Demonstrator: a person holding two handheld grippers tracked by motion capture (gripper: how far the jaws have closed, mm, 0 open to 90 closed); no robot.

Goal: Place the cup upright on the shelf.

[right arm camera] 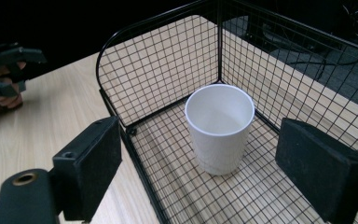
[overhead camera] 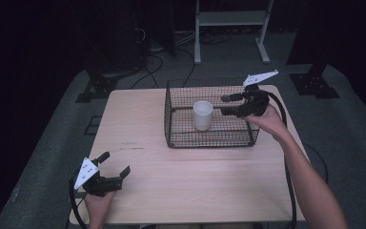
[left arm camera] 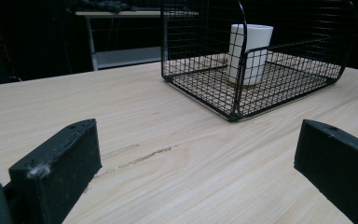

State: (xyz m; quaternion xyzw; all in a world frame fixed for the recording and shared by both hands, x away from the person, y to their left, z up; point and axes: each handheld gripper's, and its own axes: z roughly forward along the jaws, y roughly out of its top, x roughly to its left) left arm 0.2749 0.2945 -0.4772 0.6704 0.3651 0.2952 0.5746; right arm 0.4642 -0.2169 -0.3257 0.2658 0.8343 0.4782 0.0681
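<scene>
High view: left hand-held gripper (overhead camera: 116,163) low over the near left corner of the pale wooden counter (overhead camera: 181,181), jaws spread wide, nothing between them. Farther back, black wire mesh basket (overhead camera: 178,138) sits right of centre; white paper cup (overhead camera: 203,115) stands upright inside it, toward its left half. Right hand-held gripper (overhead camera: 225,105) hovers over the basket's right end, jaws parted, empty, just beside the cup, not touching. Grey metal stand (overhead camera: 231,19) beyond.
</scene>
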